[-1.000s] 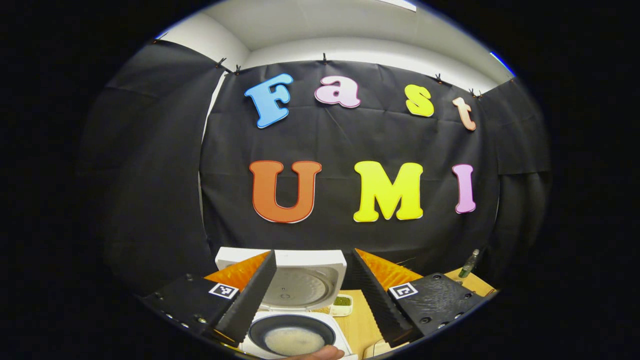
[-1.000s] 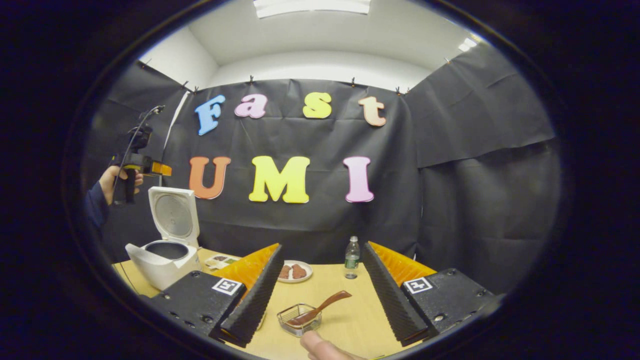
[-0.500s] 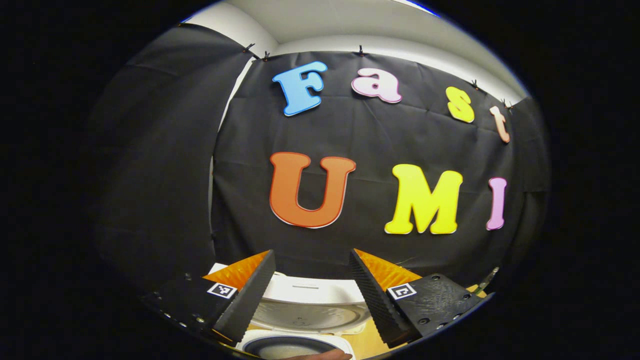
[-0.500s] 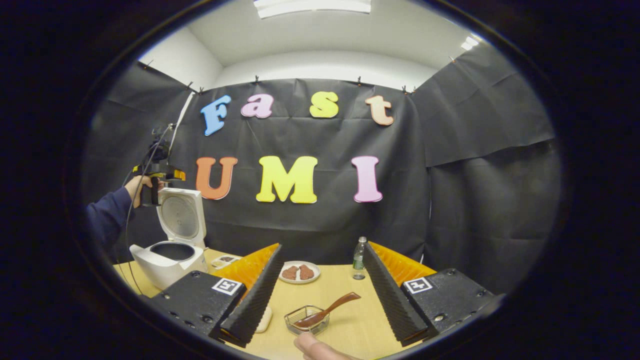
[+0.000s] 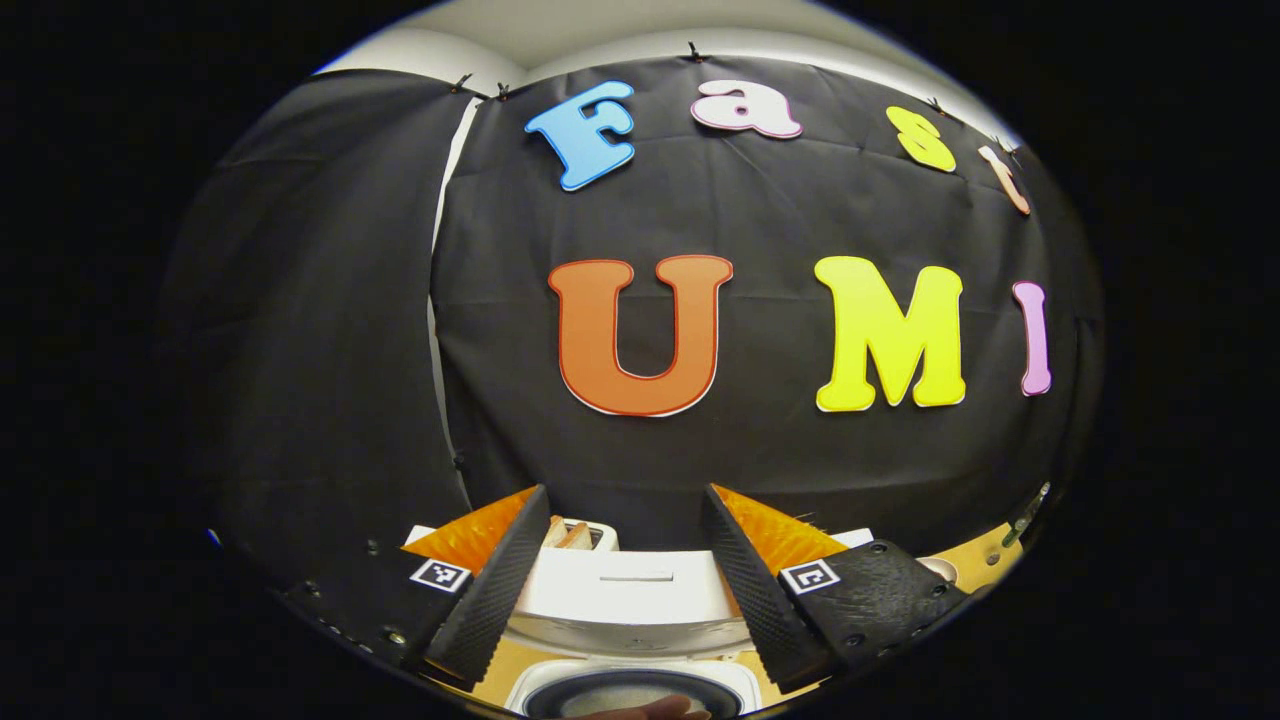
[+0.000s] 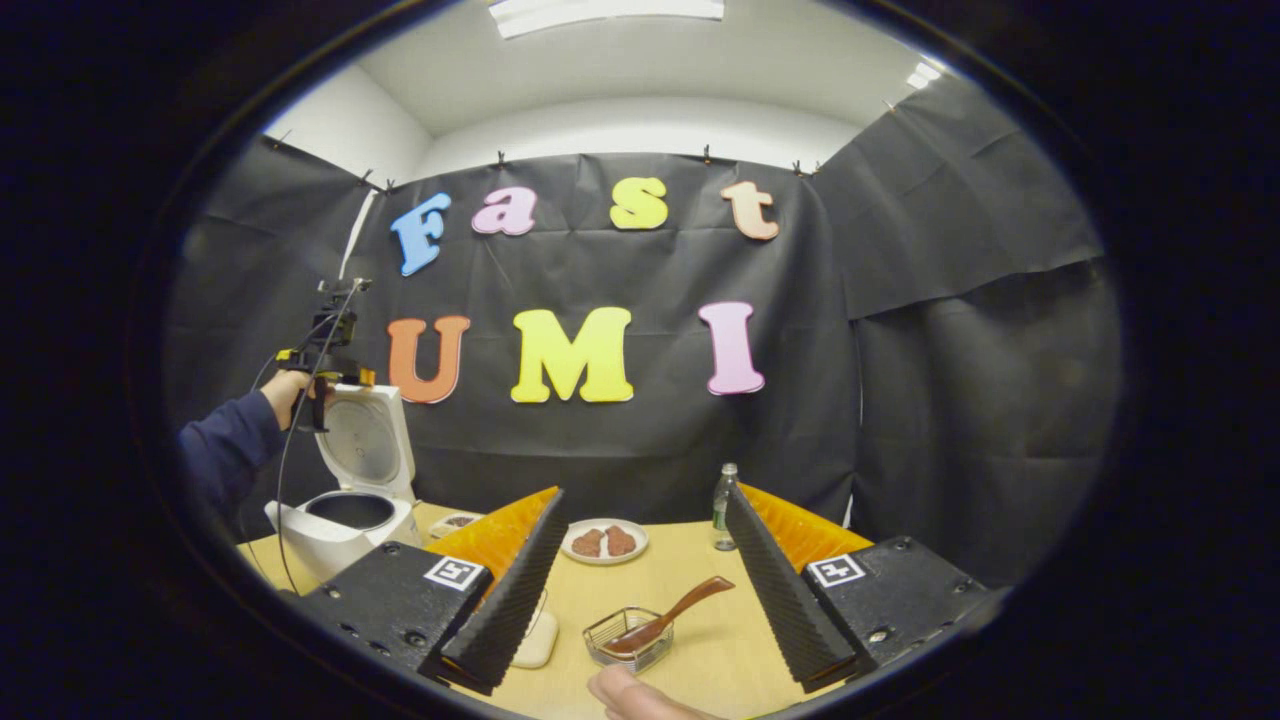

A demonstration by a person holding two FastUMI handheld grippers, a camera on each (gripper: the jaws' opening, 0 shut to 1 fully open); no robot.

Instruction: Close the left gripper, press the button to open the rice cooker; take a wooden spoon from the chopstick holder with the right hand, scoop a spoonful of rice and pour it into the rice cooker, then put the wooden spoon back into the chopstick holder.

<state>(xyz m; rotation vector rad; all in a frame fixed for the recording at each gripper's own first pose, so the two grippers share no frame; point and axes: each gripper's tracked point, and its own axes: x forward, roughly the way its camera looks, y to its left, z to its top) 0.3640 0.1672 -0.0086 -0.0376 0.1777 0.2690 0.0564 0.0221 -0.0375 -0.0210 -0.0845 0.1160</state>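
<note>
Judging from how things lie, the first step is done: the white rice cooker (image 6: 340, 515) stands at the left end of the wooden table (image 6: 700, 640) with its lid (image 6: 365, 445) raised upright, and the dark inner pot is open to above. The left gripper (image 5: 625, 570), which in its own view has its two fingers set wide apart and holds nothing, hangs above the cooker, with the top edge of the lid between its fingers and the pot rim low in the frame; in the right gripper view a hand in a dark blue sleeve (image 6: 225, 455) holds it just beside the lid top. The step in hand is now, I think, taking the spoon. The right gripper (image 6: 640, 590) is also wide and empty, and it looks over the table at the wire chopstick holder (image 6: 630, 640), where the wooden spoon (image 6: 670, 612) lies slanted with its handle pointing up to the right. The next move asks this gripper to go forward and down and to close on that handle. Compared with one second ago, the left gripper has come closer over the cooker, so less of the pot is visible, and the holder sits a little more to the right between the right gripper's fingers.
</note>
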